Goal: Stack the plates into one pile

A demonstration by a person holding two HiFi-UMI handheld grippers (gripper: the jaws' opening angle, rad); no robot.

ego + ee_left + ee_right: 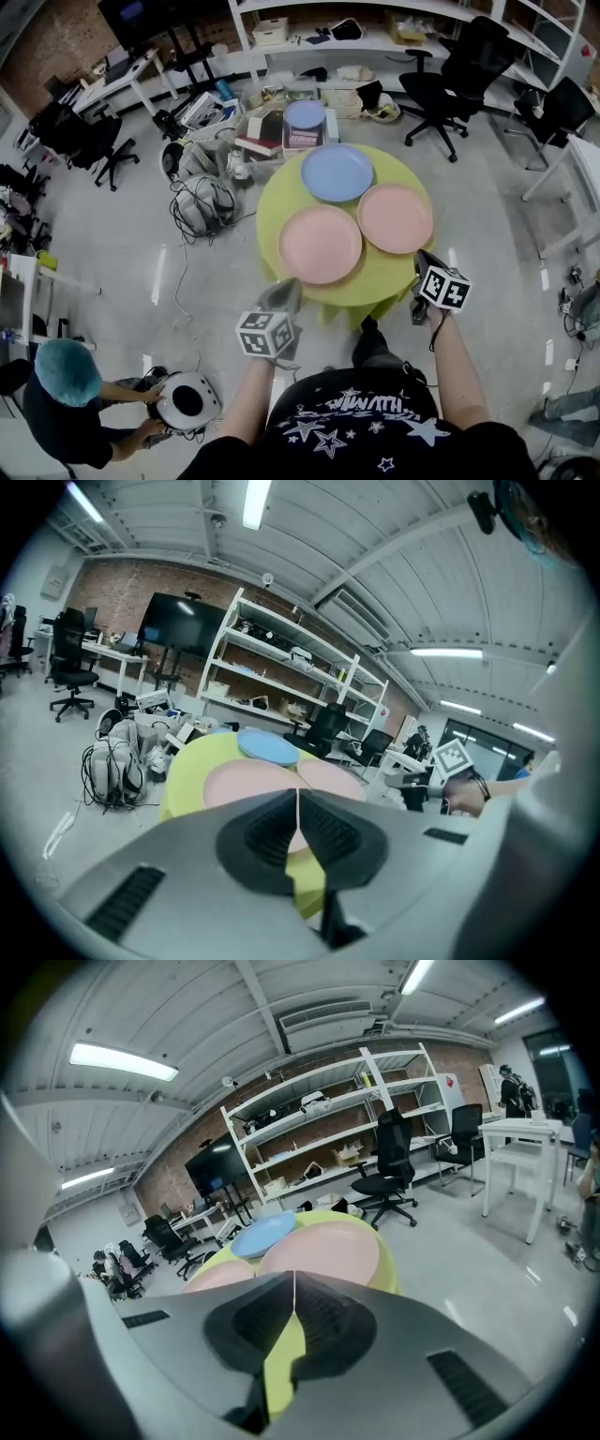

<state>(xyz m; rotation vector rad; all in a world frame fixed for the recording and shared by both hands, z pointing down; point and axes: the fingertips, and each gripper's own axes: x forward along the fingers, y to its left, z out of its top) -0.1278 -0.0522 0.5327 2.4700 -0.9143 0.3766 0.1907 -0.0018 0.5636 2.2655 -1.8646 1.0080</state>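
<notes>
A round yellow-green table [272,202] carries three plates side by side, none stacked: a blue plate [336,172] at the far side, a pink plate [320,244] near left and a second pink plate [395,217] near right. My left gripper [290,284] hovers at the table's near-left edge, shut and empty. My right gripper [421,255] is at the near-right edge, also shut with nothing in it. In the left gripper view the jaws meet over the near pink plate [246,782]. The right gripper view looks across the other pink plate [328,1249] to the blue plate [261,1235].
Boxes with books and another blue dish [304,114] stand on the floor behind the table. Bags and cables [202,202] lie to its left. A crouching person [66,380] handles a round white device [187,401] at lower left. Office chairs [450,84] stand at the back right.
</notes>
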